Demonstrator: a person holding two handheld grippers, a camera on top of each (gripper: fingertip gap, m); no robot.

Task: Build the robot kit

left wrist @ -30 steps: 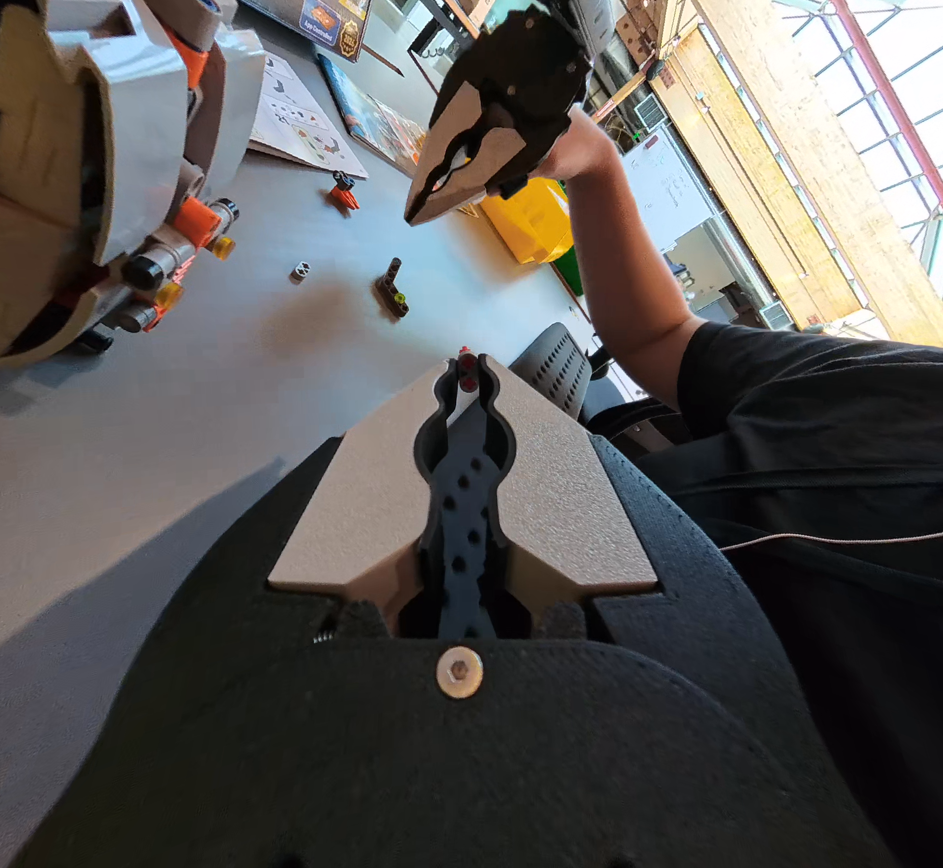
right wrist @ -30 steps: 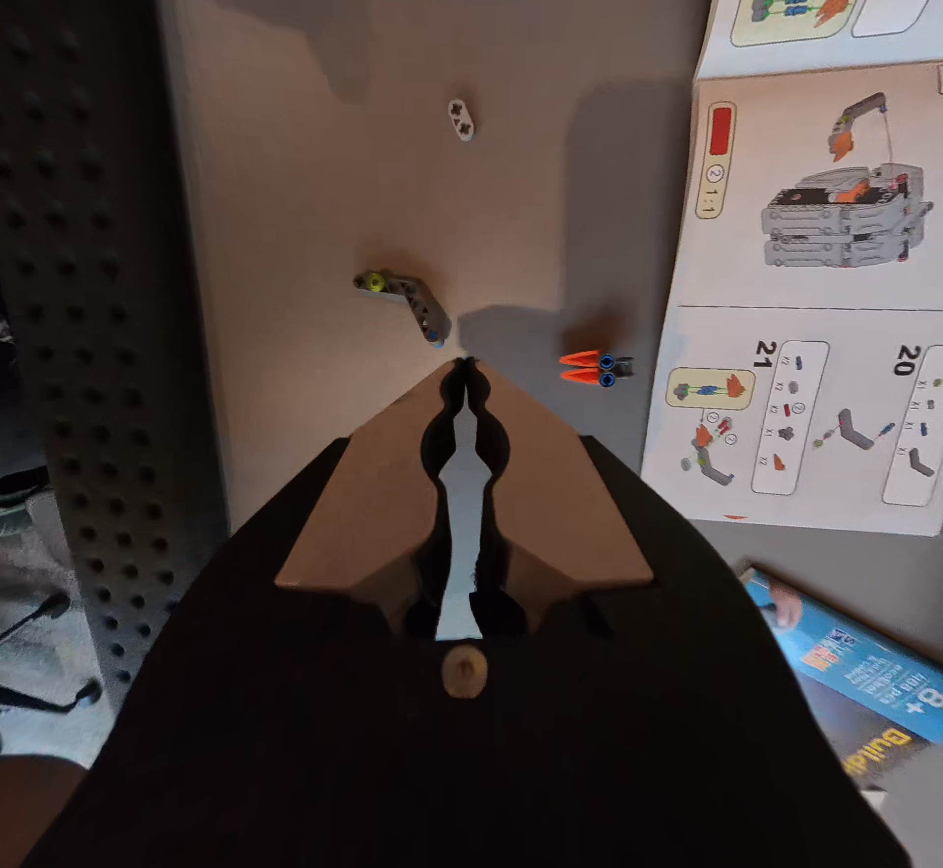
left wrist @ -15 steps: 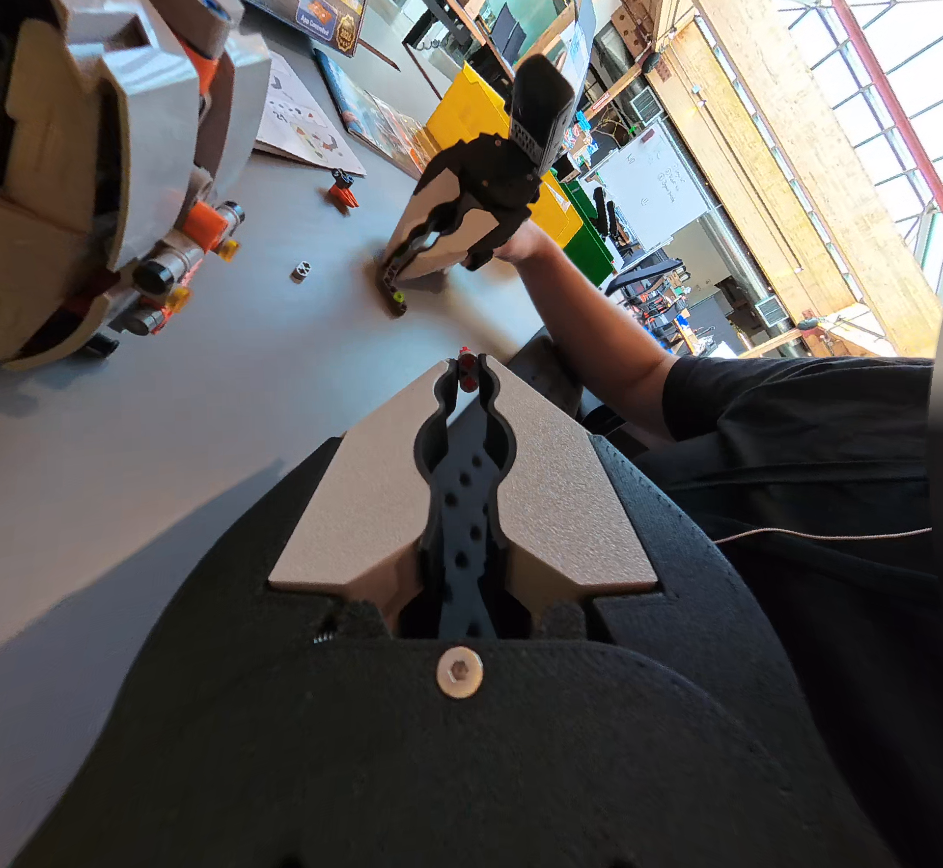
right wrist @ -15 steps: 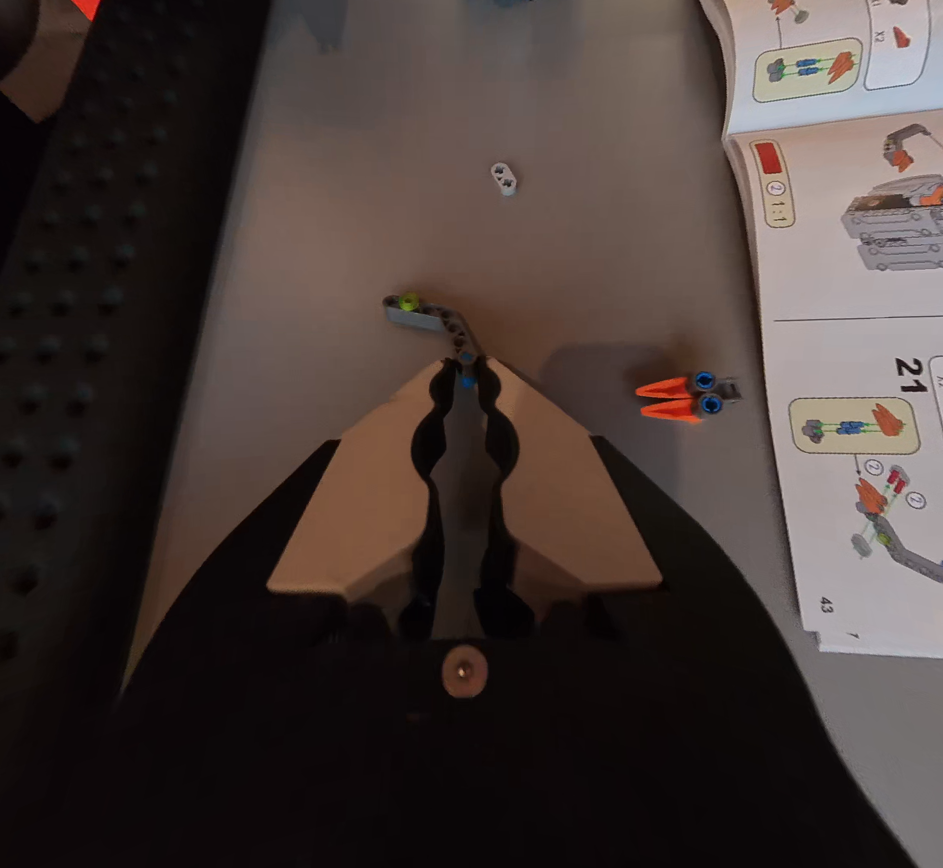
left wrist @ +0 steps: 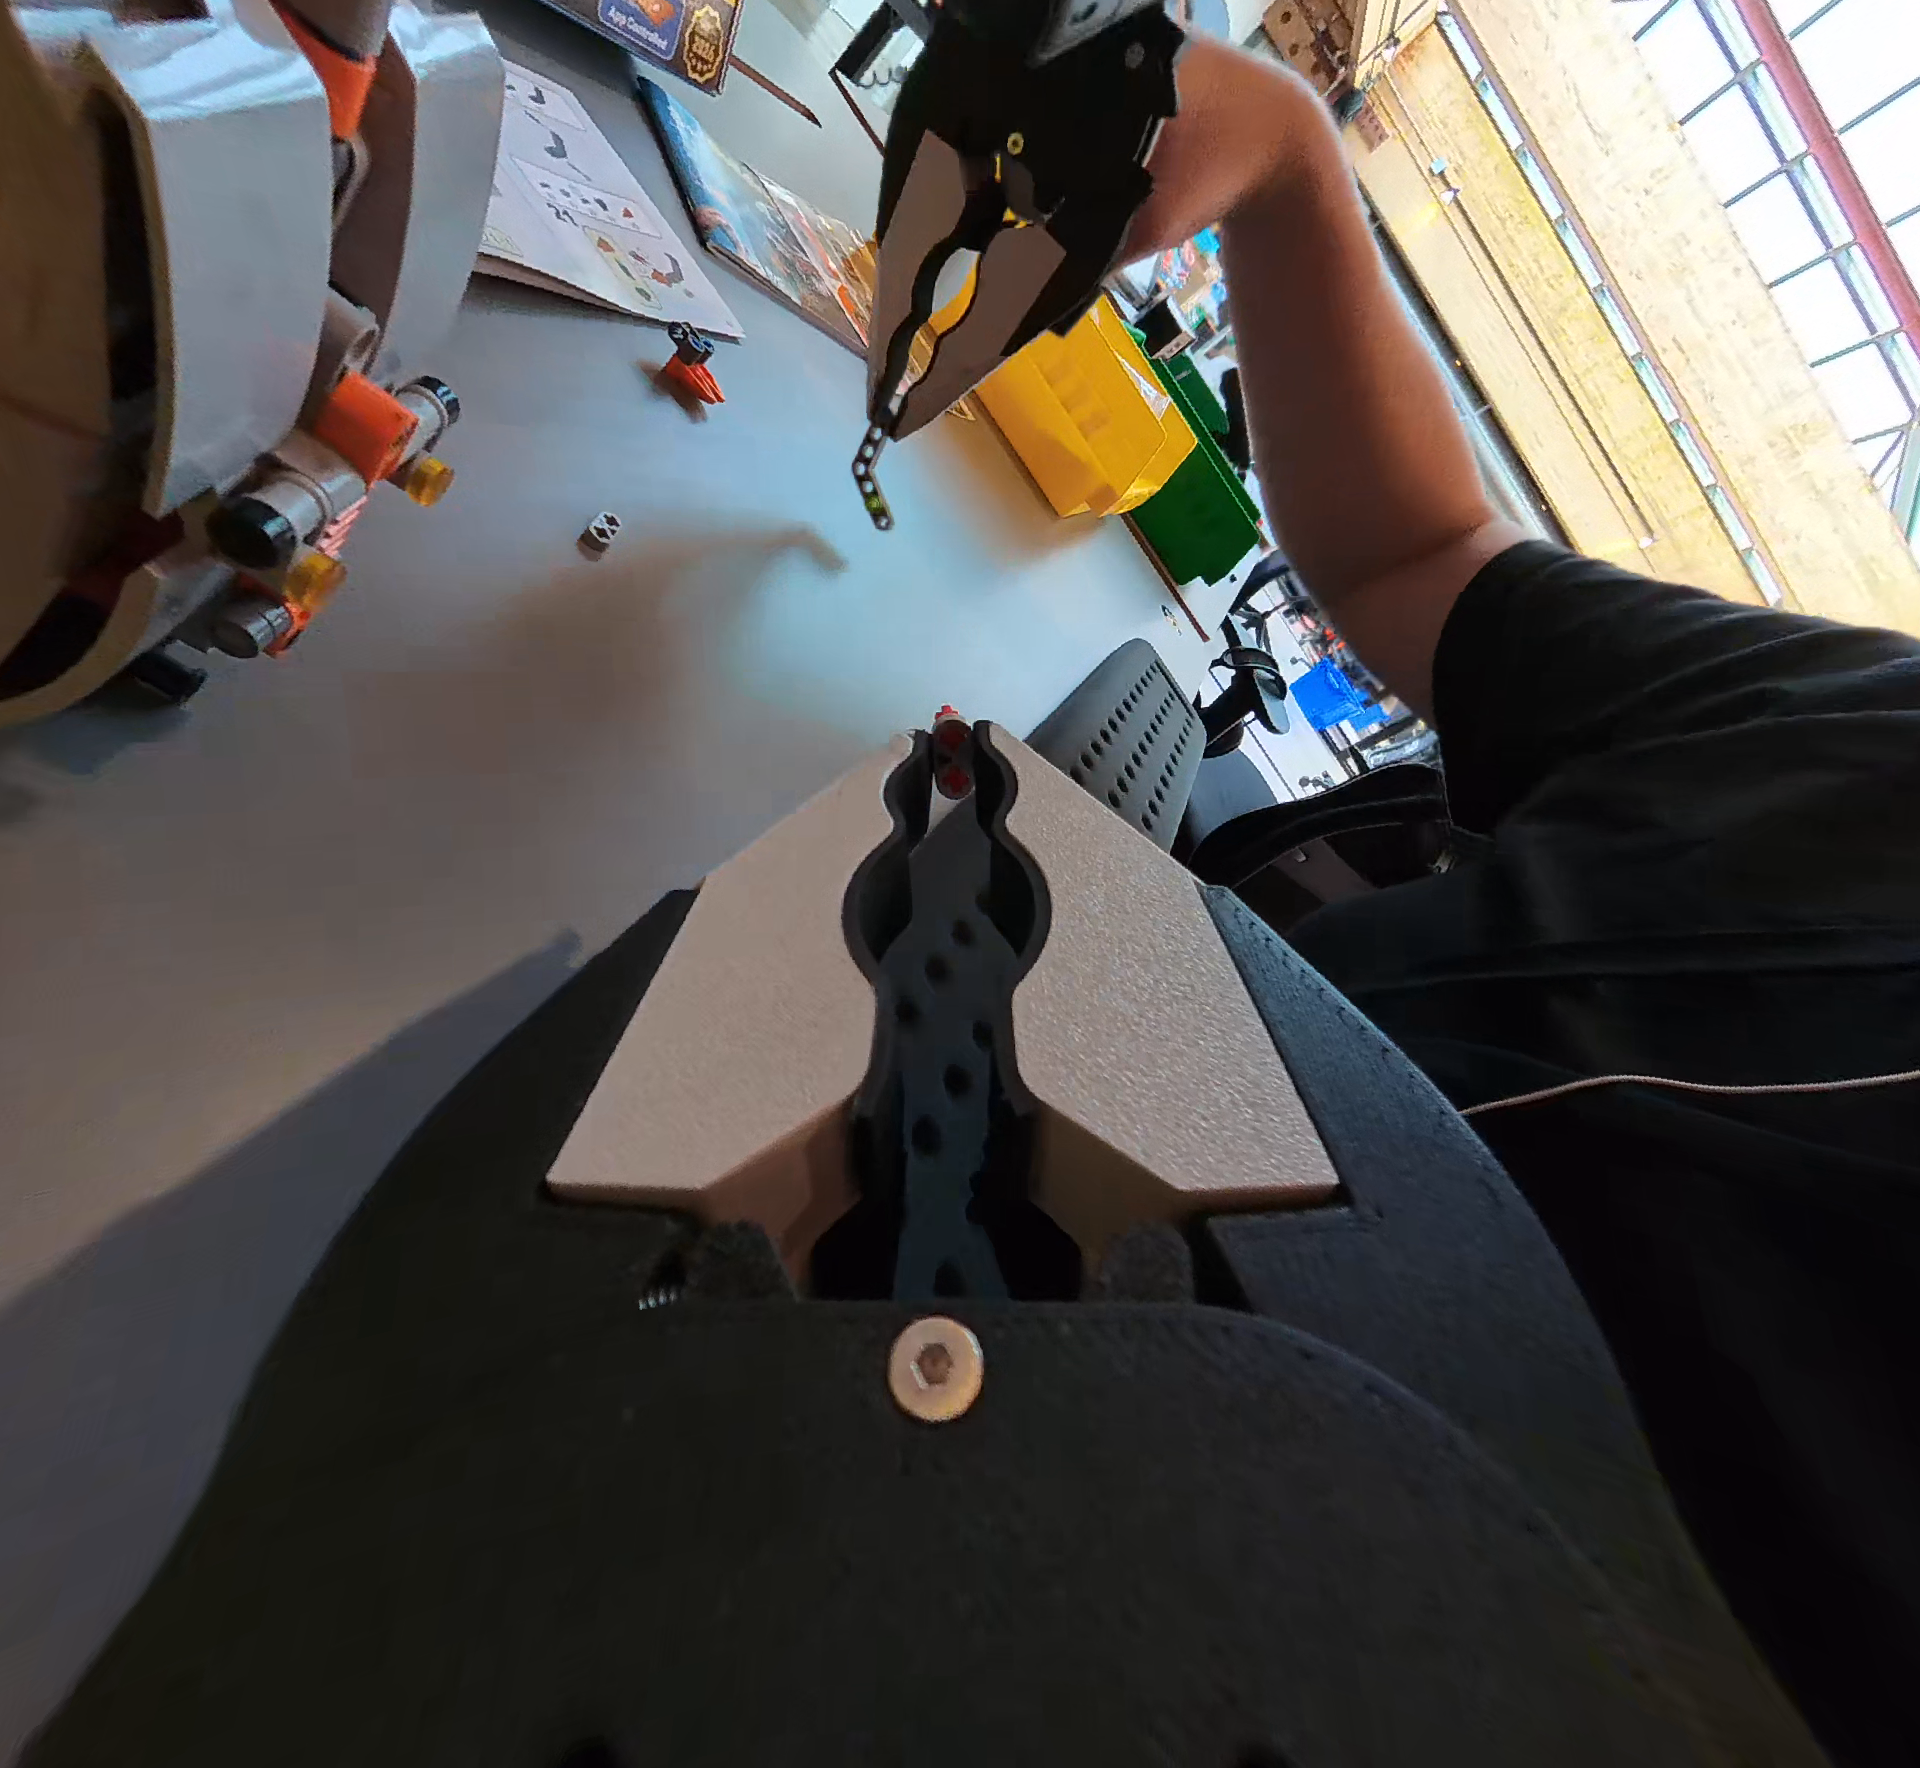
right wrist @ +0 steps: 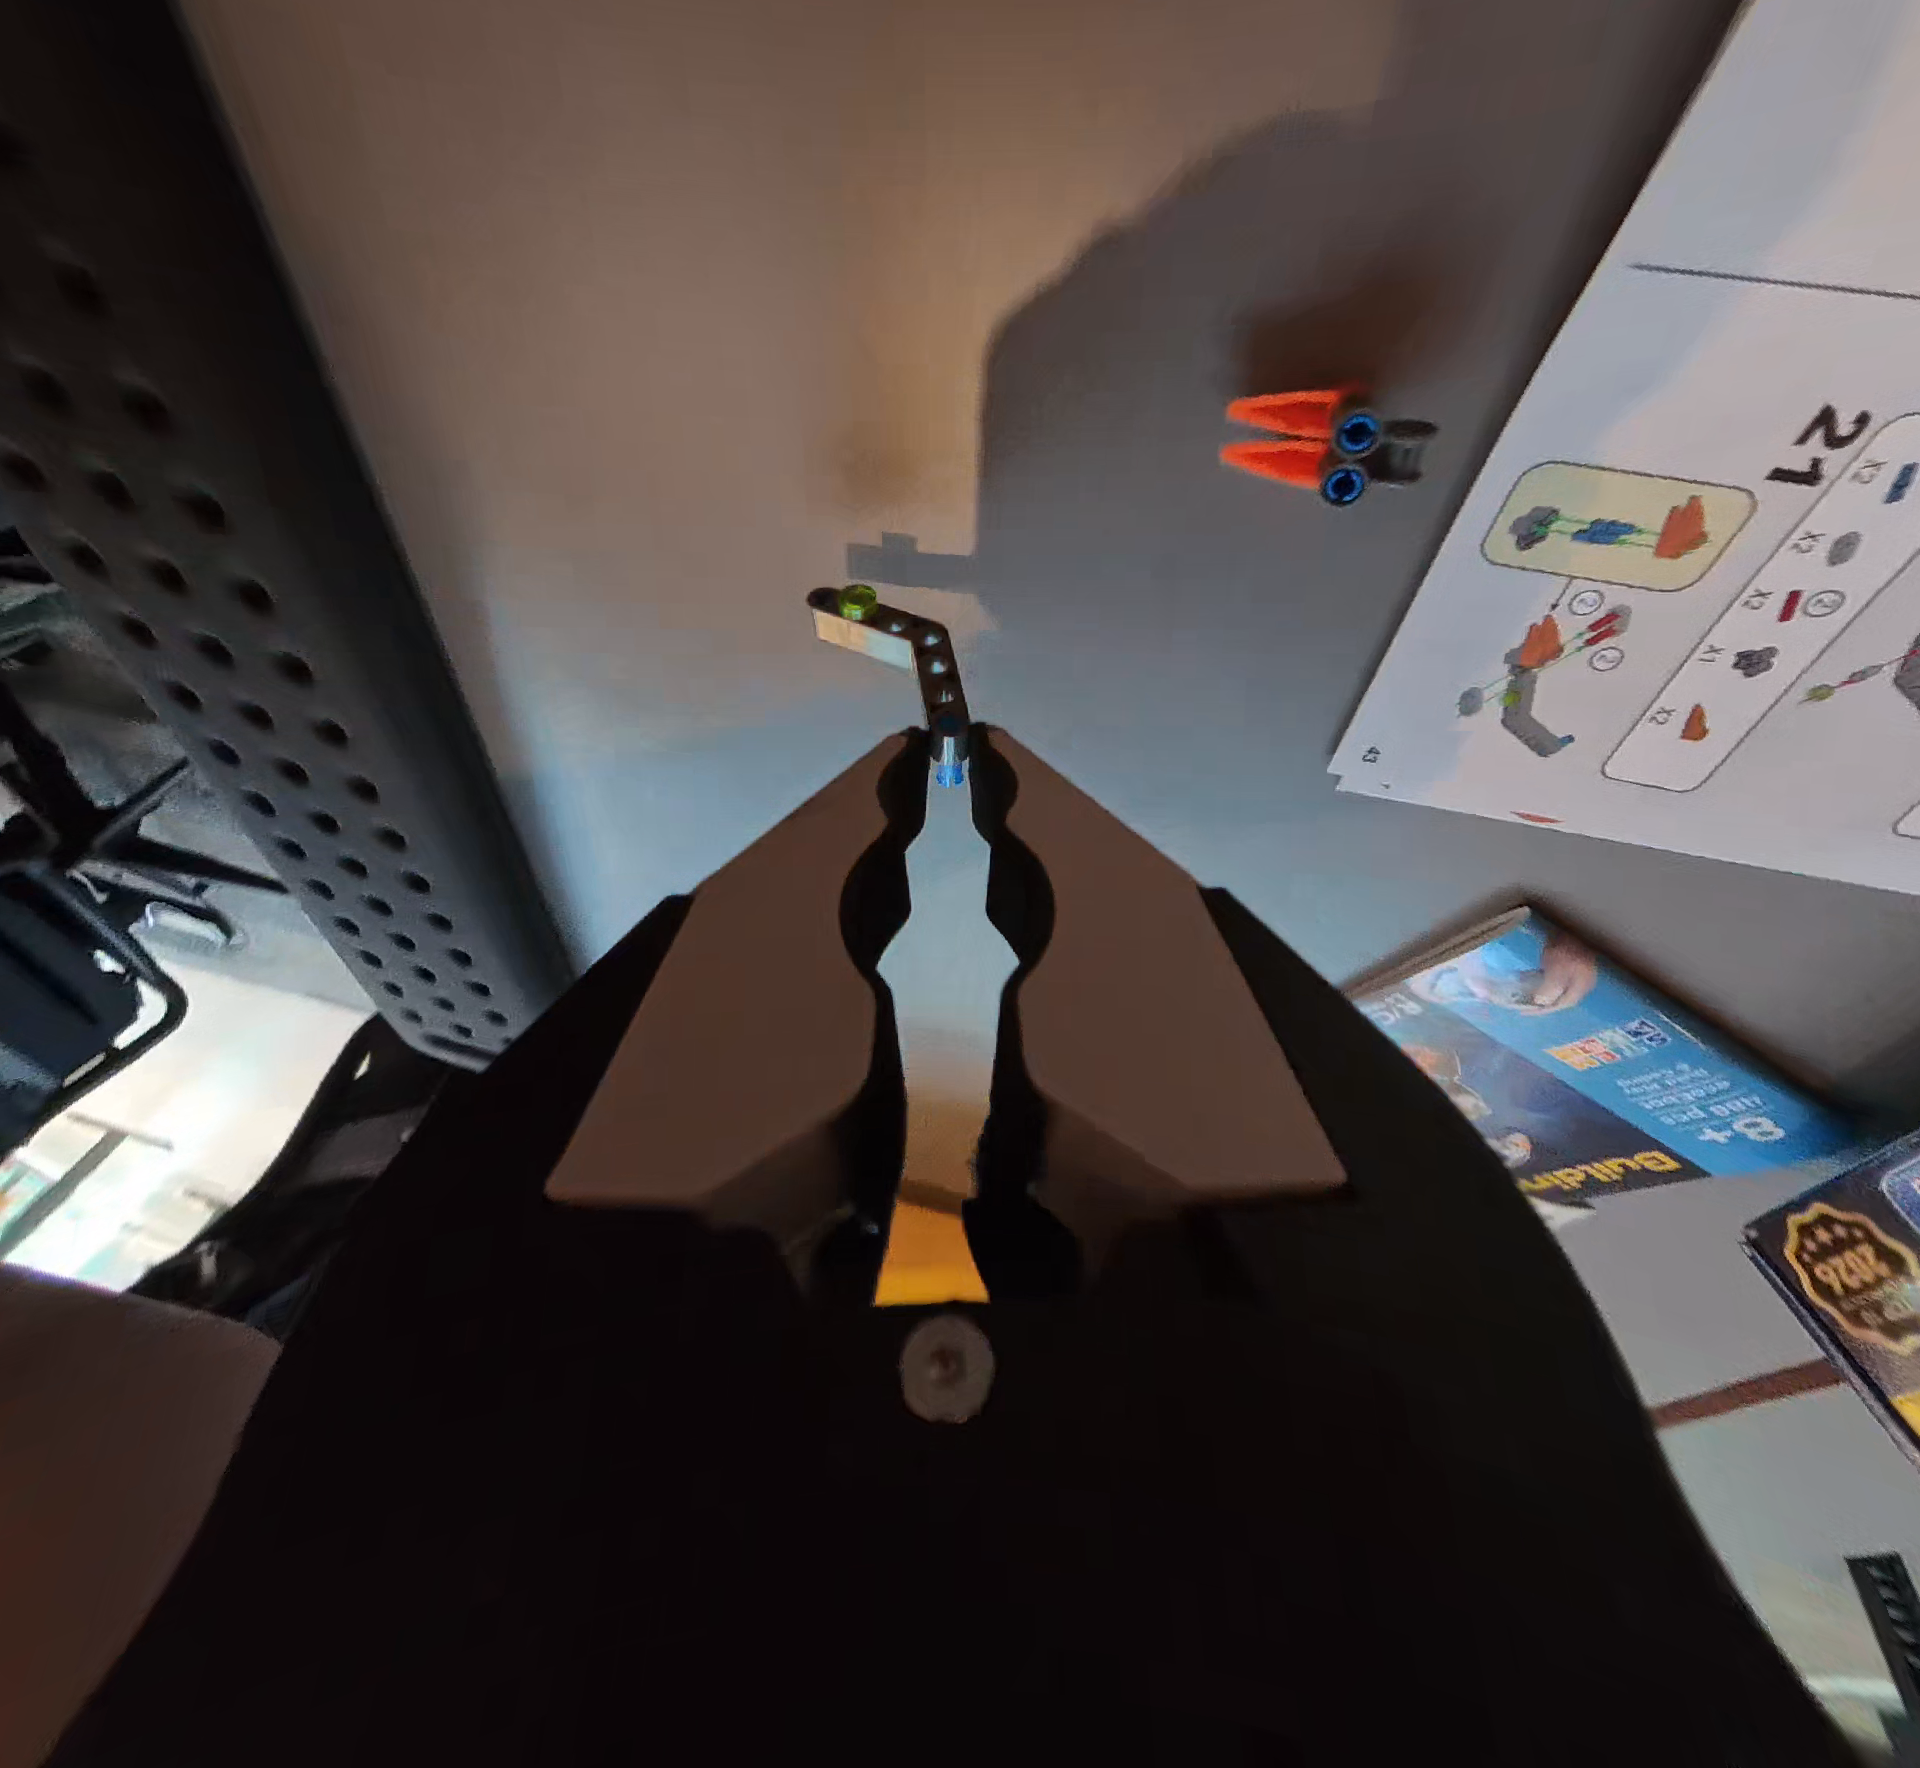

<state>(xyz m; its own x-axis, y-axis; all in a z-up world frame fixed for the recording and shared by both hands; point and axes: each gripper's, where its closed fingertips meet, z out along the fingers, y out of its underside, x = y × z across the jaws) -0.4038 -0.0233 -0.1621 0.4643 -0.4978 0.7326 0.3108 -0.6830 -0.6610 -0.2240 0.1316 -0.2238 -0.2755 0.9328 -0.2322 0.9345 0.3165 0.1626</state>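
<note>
My right gripper (right wrist: 948, 747) is shut on one end of a bent grey beam (right wrist: 906, 640) with a green pin and a blue pin, and holds it above the grey table (right wrist: 727, 212). In the left wrist view the right gripper (left wrist: 896, 414) hangs over the table with the beam (left wrist: 871, 477) dangling from its tips. My left gripper (left wrist: 951, 750) is shut on a small red pin (left wrist: 950, 754), low over the near table edge. A large grey and orange brick model (left wrist: 187, 284) stands close at the left.
An orange two-cone piece (right wrist: 1314, 451) lies on the table by the open instruction booklet (right wrist: 1704, 513). A small grey connector (left wrist: 601, 532) lies near the model. A box (right wrist: 1600, 1084), yellow bin (left wrist: 1081, 419) and perforated chair back (right wrist: 208, 575) border the table. A person's arm (left wrist: 1340, 347) reaches in.
My right gripper closed on the bent beam on the table and lifted it clear of the surface. My left gripper stayed in place with the red pin.
</note>
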